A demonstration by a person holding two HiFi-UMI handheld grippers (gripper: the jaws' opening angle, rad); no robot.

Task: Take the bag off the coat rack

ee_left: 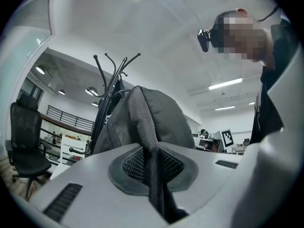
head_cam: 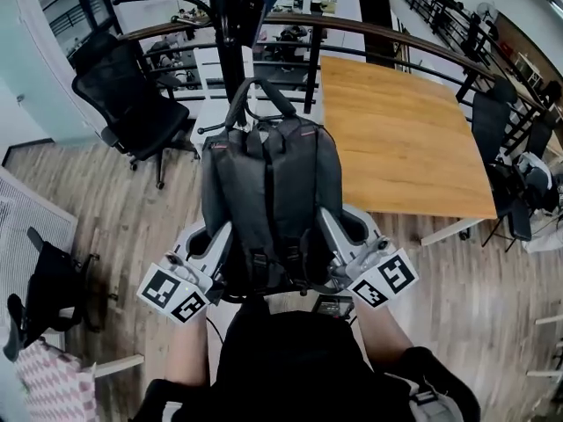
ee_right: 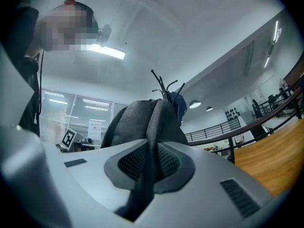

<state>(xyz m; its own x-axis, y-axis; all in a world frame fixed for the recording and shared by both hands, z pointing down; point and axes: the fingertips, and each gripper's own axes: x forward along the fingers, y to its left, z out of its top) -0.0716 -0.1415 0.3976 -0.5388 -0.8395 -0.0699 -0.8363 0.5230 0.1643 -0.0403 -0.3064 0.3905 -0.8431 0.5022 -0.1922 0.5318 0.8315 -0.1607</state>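
A dark grey backpack [head_cam: 271, 183] hangs in front of me between both grippers, its shoulder straps facing me. My left gripper [head_cam: 222, 236] is shut on the left shoulder strap [ee_left: 153, 184], which runs down between its pads. My right gripper [head_cam: 329, 232] is shut on the right shoulder strap [ee_right: 148, 175] in the same way. The black coat rack [head_cam: 230, 33] stands just behind the backpack, and its hooks [ee_left: 114, 65] rise above the bag's top. The bag's top handle [head_cam: 260, 90] stands up as a loop with no hook showing in it.
A wooden table [head_cam: 396, 139] stands to the right of the rack, with a dark railing [head_cam: 396, 38] behind it. A black office chair [head_cam: 132, 104] is at the left and another chair [head_cam: 510, 178] at the far right. Something blue [ee_right: 179, 106] hangs on the rack.
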